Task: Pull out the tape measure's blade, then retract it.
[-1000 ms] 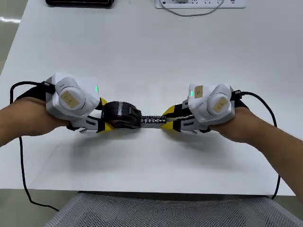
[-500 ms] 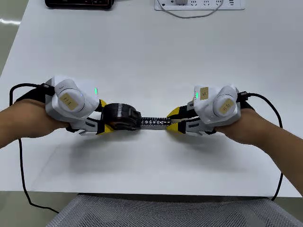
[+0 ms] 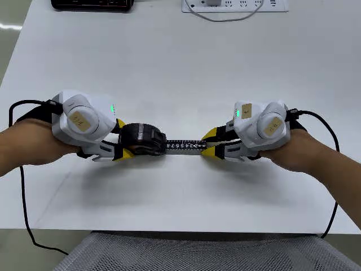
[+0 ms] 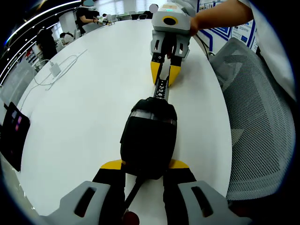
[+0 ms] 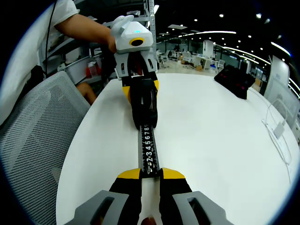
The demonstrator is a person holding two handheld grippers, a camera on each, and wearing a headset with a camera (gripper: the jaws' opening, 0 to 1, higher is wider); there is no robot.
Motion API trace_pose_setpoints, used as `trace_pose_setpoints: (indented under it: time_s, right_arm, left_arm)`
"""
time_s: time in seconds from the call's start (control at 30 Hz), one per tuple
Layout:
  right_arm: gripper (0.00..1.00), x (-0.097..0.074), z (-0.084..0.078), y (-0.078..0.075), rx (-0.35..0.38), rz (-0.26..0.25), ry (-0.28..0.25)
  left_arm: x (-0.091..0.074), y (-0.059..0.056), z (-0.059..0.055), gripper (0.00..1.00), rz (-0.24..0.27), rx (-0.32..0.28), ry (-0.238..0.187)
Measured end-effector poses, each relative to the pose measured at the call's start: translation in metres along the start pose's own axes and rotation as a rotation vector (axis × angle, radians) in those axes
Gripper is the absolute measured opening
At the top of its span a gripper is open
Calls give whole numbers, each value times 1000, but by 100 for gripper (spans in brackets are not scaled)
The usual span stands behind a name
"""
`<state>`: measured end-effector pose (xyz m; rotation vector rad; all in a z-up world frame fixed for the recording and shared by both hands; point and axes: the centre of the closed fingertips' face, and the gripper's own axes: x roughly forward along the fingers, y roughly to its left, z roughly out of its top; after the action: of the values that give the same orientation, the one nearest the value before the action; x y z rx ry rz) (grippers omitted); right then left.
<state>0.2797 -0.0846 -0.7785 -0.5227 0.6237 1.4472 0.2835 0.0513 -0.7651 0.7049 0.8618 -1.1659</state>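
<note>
Clamping black tape measure case [image 3: 144, 138] by its sides, left gripper [image 3: 124, 139] sits at left, jaws closed on it. Right gripper [image 3: 208, 143] pinches end of blade [image 3: 183, 145], drawn short way rightward from case, numbers showing. Both over near part of white table [image 3: 180, 68]; power strip [image 3: 234, 4] at far edge

The left claw [image 4: 146, 165] is clamping the black tape measure [image 4: 149, 131] between its yellow tips, near the table [image 4: 89, 108] edge beside a mesh chair [image 4: 253, 117]. The numbered blade [image 4: 161, 90] is stretching straight to the right claw [image 4: 164, 77], which is pinching its end. A white cable [image 4: 61, 63] is lying toward the opposite edge.
</note>
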Motion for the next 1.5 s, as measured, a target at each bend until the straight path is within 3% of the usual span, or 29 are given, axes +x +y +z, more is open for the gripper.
trace_pose_setpoints:
  time_s: [1.5]
  right_arm:
    - [10,-30,-25,-1,-9,-10,42]
  left_arm:
    - [-1,0,0,25,2,7,9]
